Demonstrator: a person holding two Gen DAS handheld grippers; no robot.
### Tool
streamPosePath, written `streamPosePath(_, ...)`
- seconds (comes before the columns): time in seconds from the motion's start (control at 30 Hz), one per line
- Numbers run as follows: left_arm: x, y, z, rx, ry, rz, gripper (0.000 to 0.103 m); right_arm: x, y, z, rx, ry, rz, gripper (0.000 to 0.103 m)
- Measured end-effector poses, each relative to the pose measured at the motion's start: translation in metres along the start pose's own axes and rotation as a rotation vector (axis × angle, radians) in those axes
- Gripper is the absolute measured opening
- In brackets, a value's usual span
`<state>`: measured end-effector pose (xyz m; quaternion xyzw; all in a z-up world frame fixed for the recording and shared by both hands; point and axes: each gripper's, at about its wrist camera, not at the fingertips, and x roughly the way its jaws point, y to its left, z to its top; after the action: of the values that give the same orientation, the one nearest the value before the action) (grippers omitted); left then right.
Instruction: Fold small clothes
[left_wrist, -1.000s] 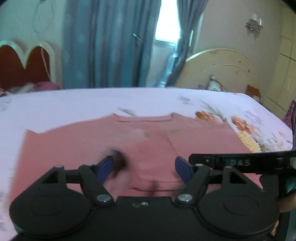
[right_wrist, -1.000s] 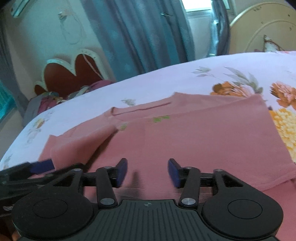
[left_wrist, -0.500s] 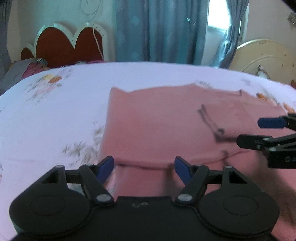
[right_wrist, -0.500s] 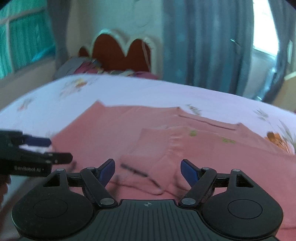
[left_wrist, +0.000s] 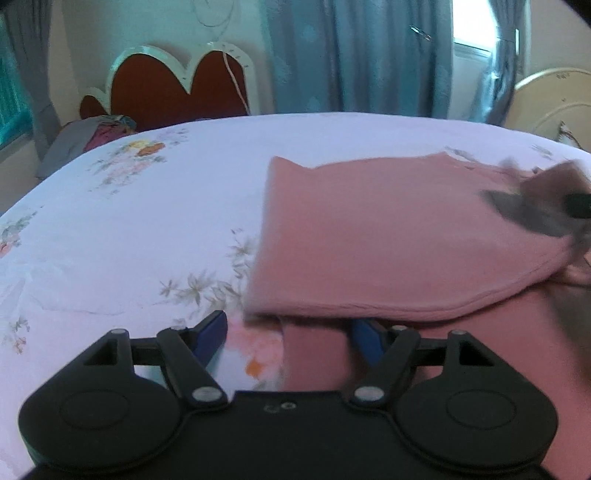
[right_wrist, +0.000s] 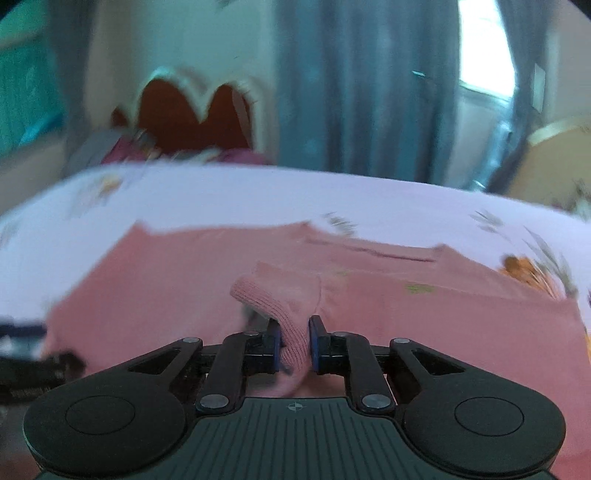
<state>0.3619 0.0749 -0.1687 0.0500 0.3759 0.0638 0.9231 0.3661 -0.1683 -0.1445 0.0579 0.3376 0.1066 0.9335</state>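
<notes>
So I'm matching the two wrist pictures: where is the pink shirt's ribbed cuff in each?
Left wrist: the ribbed cuff cannot be picked out; the pink shirt lies right of centre.
Right wrist: cuff at lower centre, pinched in the right gripper.
Shared landmark: the red heart-shaped headboard, upper left.

The garment (left_wrist: 388, 236) lay spread on the bed (left_wrist: 147, 229), toward its right half. Behind the bed stood a headboard (left_wrist: 177, 85), with curtains (left_wrist: 354, 55) to its right. The left gripper (left_wrist: 288, 332) sat at the garment's near edge; the right gripper (right_wrist: 294, 341) pinched a fold.
</notes>
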Motion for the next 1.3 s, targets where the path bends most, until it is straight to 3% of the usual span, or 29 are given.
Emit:
streamPosePath(0.03, 0.001, 0.0, 0.001, -0.001, -0.011, 0.002, 0.059, -0.004, -0.012, 0.002, 0.044, -0.004, -0.012, 0.005)
streamPosePath(0.17, 0.003, -0.002, 0.003, 0.006, -0.044, -0.002, 0.018, -0.012, -0.056, -0.004, 0.196, 0.025, -0.039, 0.005)
streamPosePath(0.27, 0.003, -0.003, 0.003, 0.006, -0.056, -0.012, 0.012, -0.016, -0.075, -0.014, 0.257, 0.042, -0.071, 0.005)
streamPosePath(0.43, 0.005, -0.001, 0.0, -0.013, -0.06, -0.013, 0.01, -0.019, -0.09, -0.022, 0.315, 0.081, -0.087, 0.005)
streamPosePath(0.5, 0.001, 0.002, 0.002, -0.031, -0.079, -0.013, 0.01, -0.029, -0.092, -0.02, 0.339, 0.04, -0.068, 0.005)
streamPosePath(0.63, 0.004, 0.002, 0.001, -0.019, -0.052, -0.019, 0.01, -0.023, -0.098, -0.027, 0.33, 0.118, -0.078, 0.005)
streamPosePath(0.7, 0.002, 0.001, 0.002, -0.002, -0.04, -0.019, 0.012, -0.03, -0.105, -0.029, 0.357, 0.113, -0.061, 0.007)
streamPosePath(0.8, 0.0, 0.006, 0.003, 0.005, -0.023, -0.035, 0.021, -0.047, -0.11, -0.024, 0.348, 0.064, -0.087, 0.035)
streamPosePath(0.83, -0.002, 0.009, 0.003, -0.001, -0.016, -0.04, 0.024, -0.051, -0.114, -0.022, 0.351, 0.044, -0.094, 0.052)
streamPosePath(0.87, -0.004, 0.012, 0.003, -0.014, -0.009, -0.046, 0.027, -0.054, -0.117, -0.02, 0.357, 0.029, -0.098, 0.056)
streamPosePath(1.0, -0.015, 0.027, 0.005, -0.084, 0.02, -0.082, 0.028, -0.037, -0.125, -0.008, 0.356, 0.043, -0.089, 0.056)
streamPosePath(1.23, -0.02, 0.033, 0.029, -0.129, -0.016, -0.09, 0.026, 0.012, -0.125, -0.002, 0.356, 0.099, -0.061, 0.056)
streamPosePath(1.27, -0.017, 0.032, 0.032, -0.133, -0.017, -0.091, 0.026, 0.014, -0.122, -0.002, 0.345, 0.099, -0.06, 0.055)
streamPosePath(1.3, -0.013, 0.031, 0.036, -0.136, -0.017, -0.095, 0.026, 0.016, -0.119, -0.001, 0.327, 0.104, -0.054, 0.046)
